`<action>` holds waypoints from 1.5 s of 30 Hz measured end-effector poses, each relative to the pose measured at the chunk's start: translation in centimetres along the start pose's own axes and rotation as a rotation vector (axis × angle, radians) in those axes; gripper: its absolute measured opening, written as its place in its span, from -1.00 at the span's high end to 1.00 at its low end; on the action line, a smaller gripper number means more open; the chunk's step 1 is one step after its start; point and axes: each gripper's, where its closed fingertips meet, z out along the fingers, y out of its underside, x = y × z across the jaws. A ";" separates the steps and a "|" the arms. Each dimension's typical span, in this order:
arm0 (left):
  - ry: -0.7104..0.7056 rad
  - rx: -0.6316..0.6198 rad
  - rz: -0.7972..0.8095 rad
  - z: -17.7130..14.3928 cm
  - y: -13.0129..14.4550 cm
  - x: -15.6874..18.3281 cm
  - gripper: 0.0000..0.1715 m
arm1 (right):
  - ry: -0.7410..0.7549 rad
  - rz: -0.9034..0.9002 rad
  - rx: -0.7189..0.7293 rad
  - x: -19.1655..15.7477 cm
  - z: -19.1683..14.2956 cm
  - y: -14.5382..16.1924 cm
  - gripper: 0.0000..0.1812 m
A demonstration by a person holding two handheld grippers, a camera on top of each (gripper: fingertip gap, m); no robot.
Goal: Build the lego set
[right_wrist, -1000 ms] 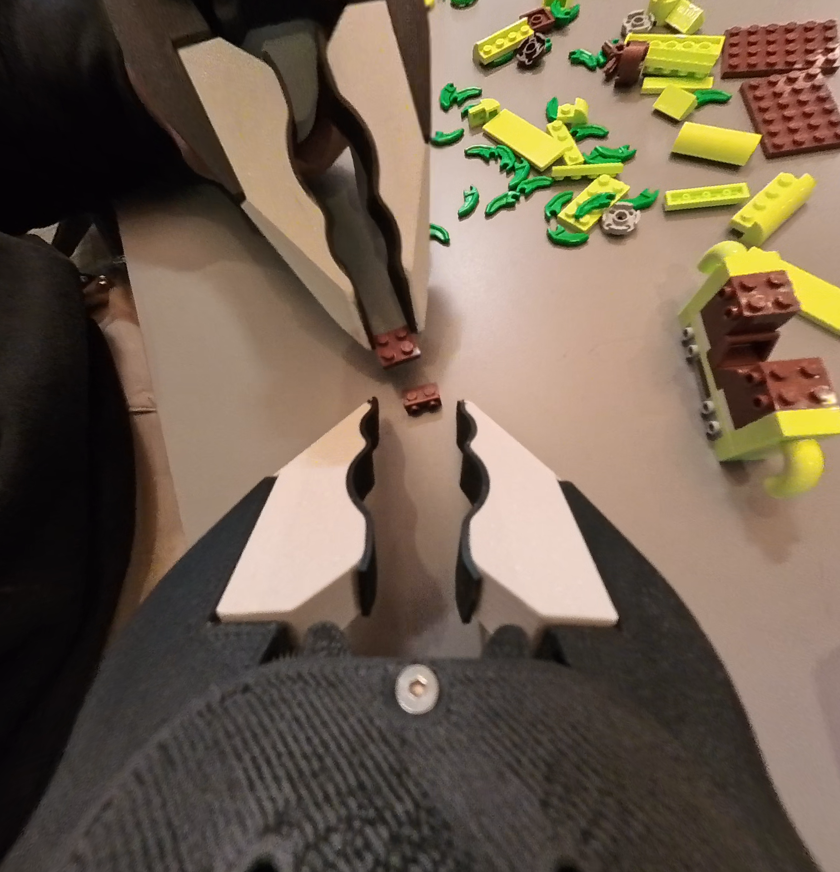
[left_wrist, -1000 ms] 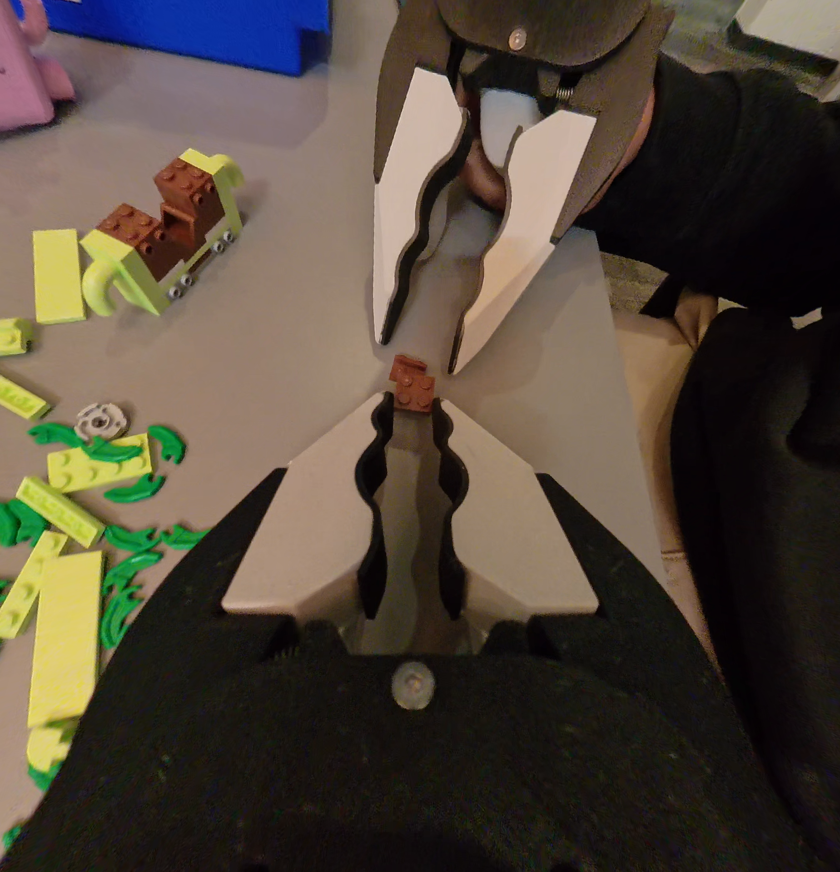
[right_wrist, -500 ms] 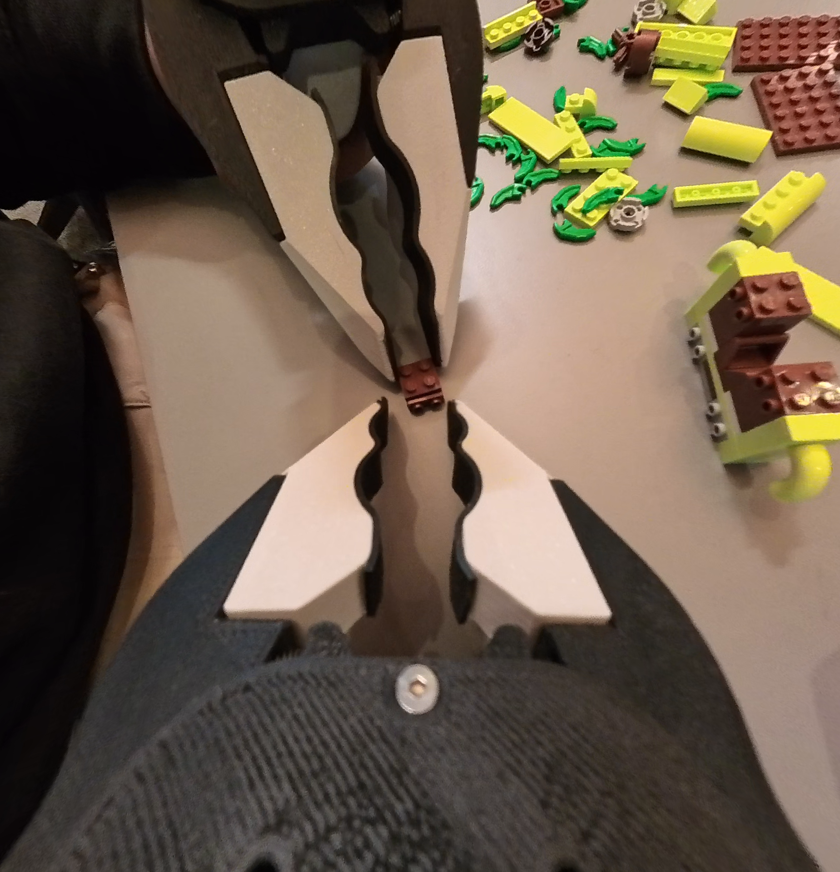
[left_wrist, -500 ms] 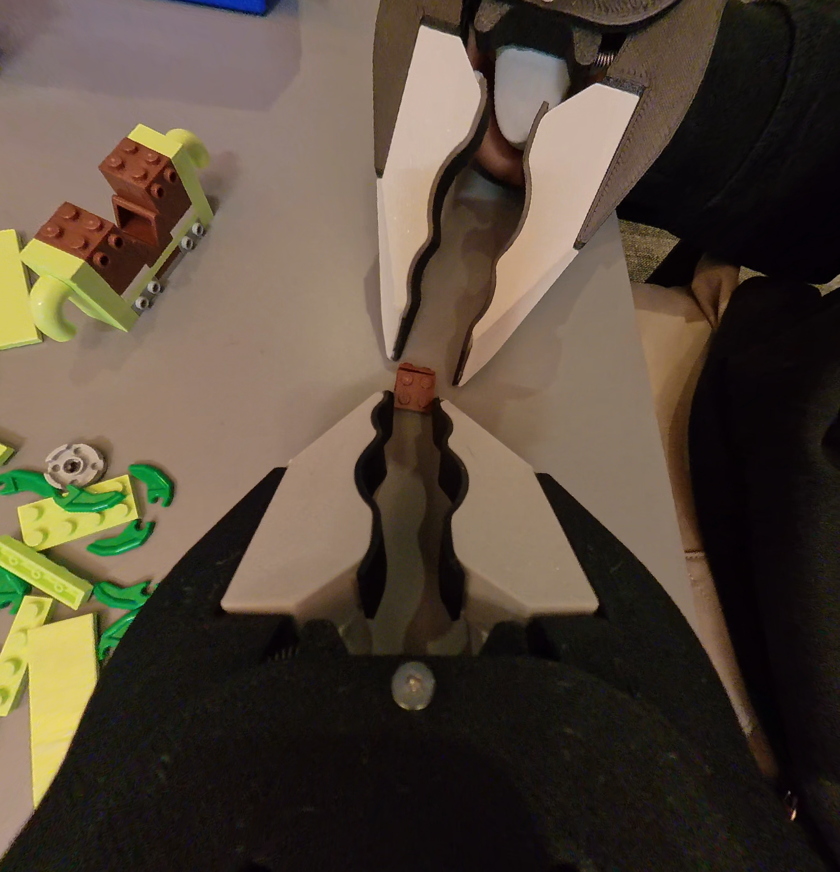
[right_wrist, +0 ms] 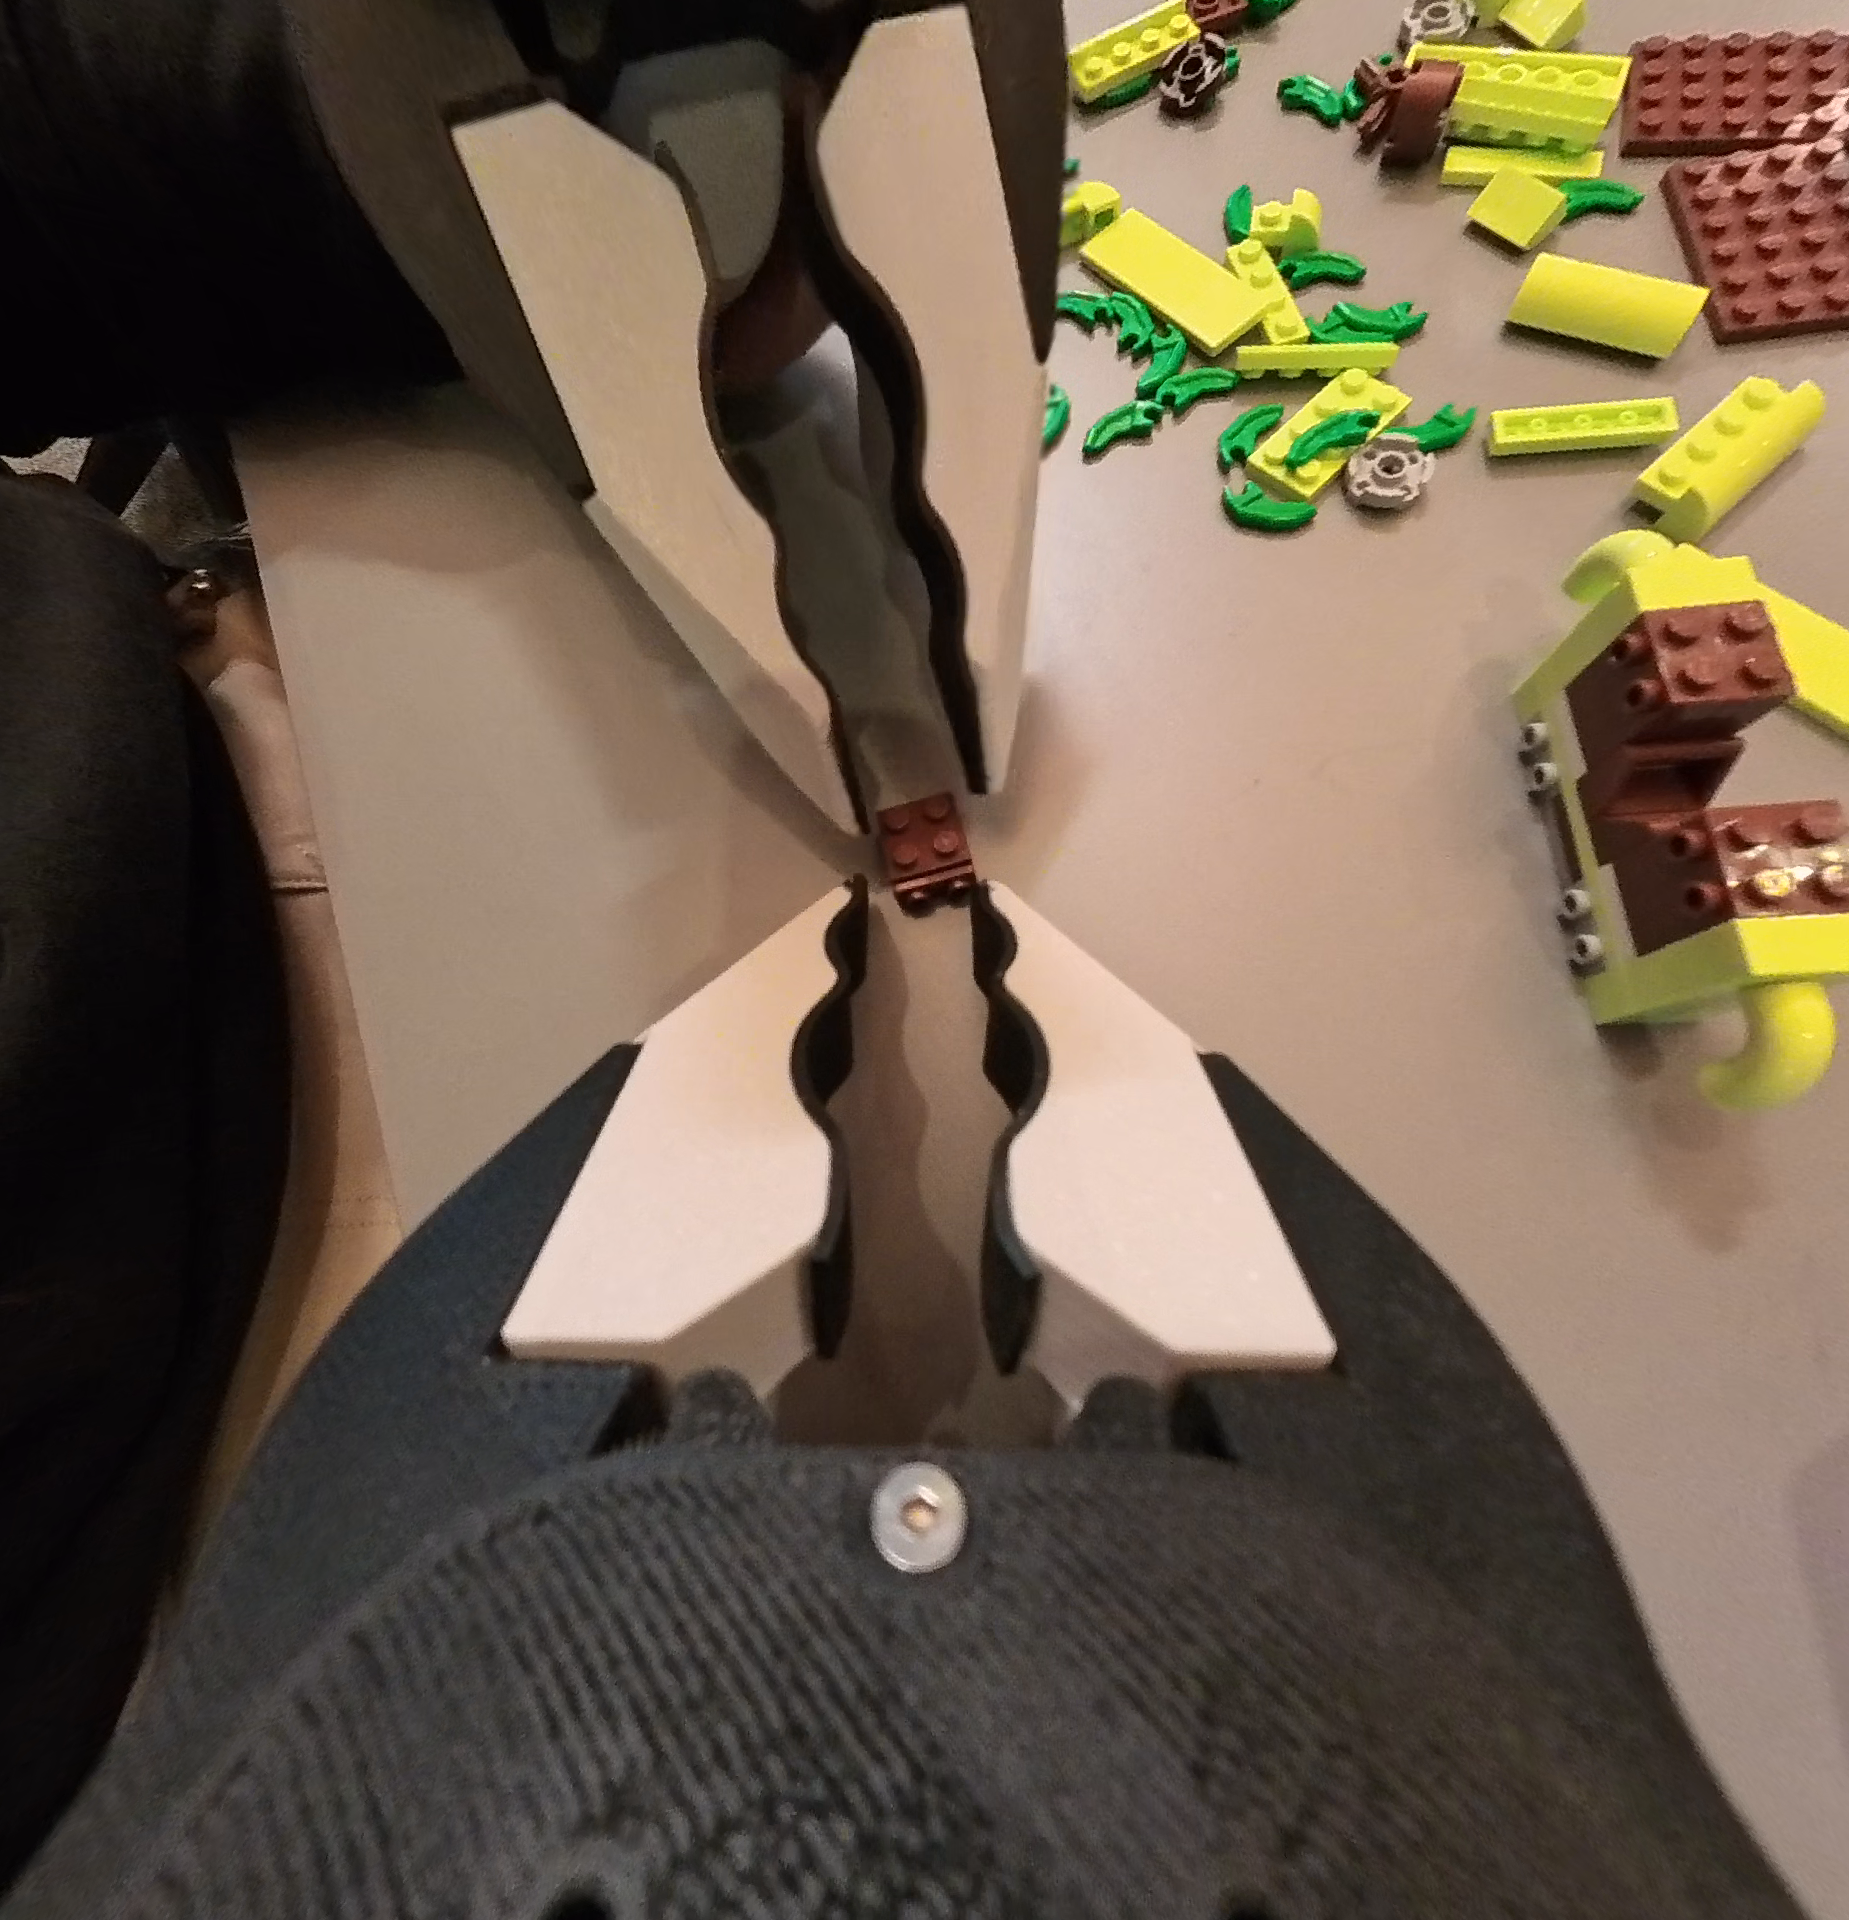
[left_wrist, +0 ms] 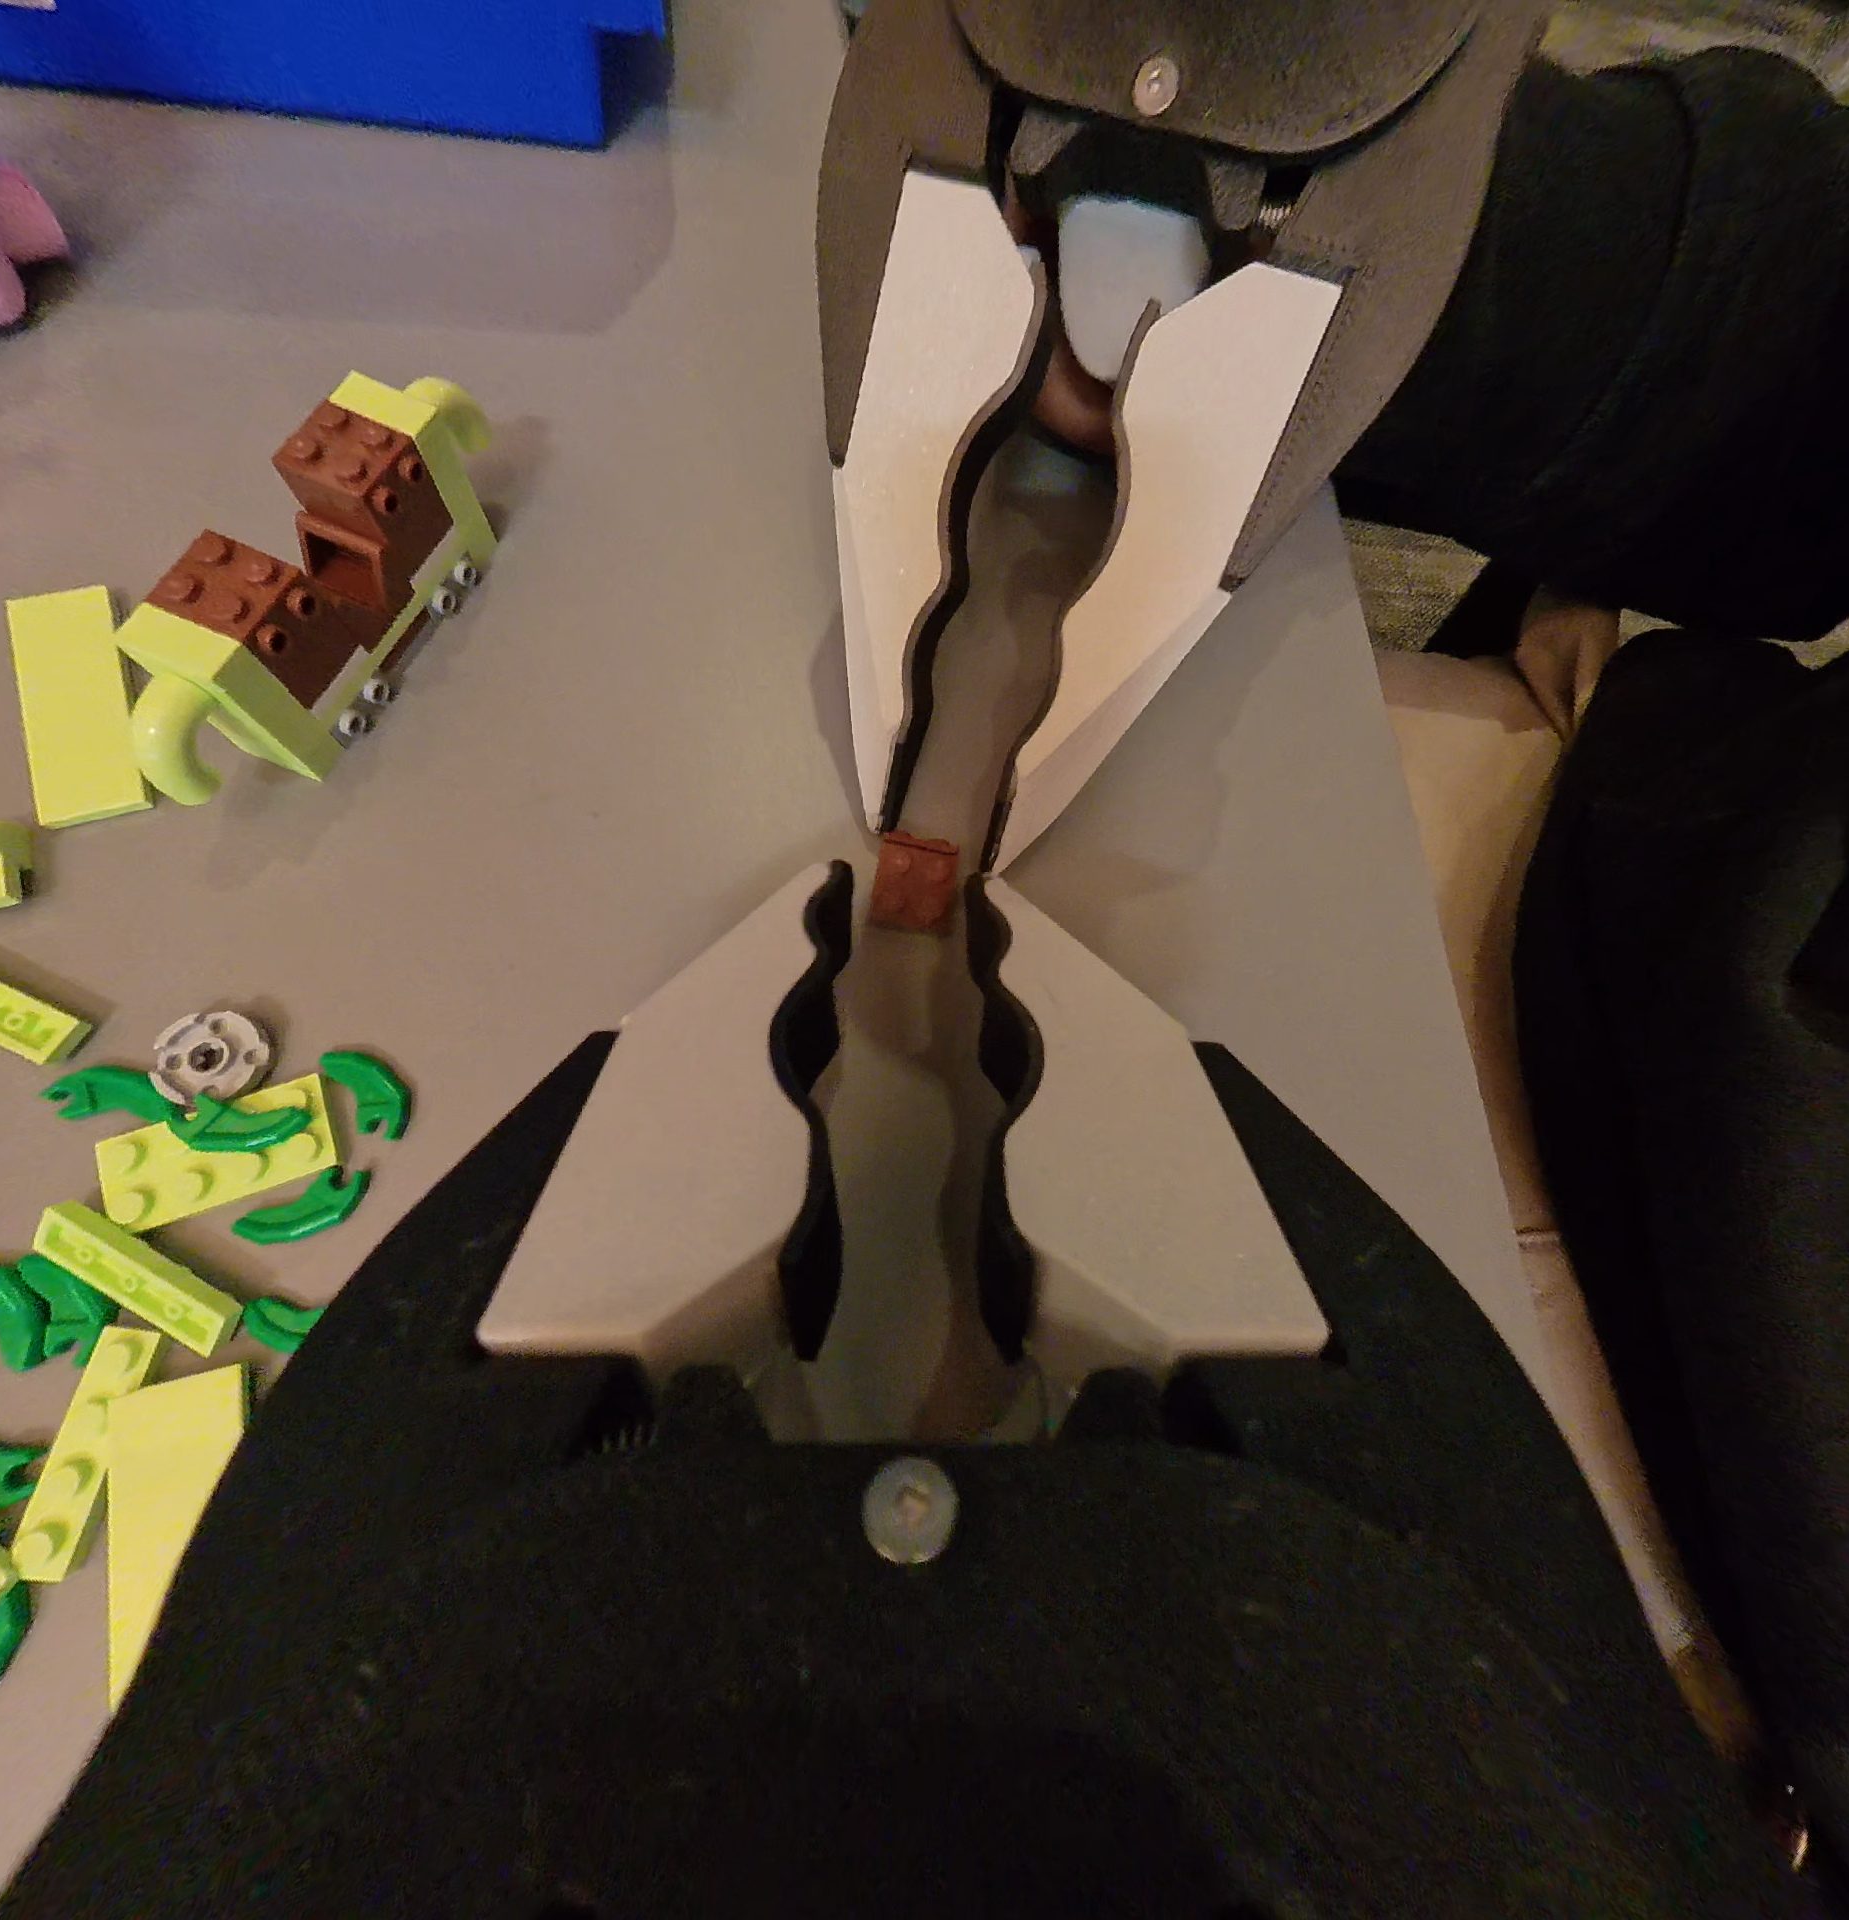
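Left wrist view: brown plate sits between both grippers' tips, left gripper and right gripper slightly parted, neither clamping. Half-built model and loose pieces lie well aside.

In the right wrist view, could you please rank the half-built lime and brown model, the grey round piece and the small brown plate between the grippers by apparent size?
1. Half-built lime and brown model, clearly the largest.
2. Small brown plate.
3. Grey round piece.
The last two look nearly alike, and the round piece lies farther from the camera, so their order is unsure.
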 end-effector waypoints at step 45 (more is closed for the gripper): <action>0.026 -0.054 -0.053 0.3 0.2 0.0 0.50 | -0.023 -0.039 -0.010 0.1 0.1 0.0 0.85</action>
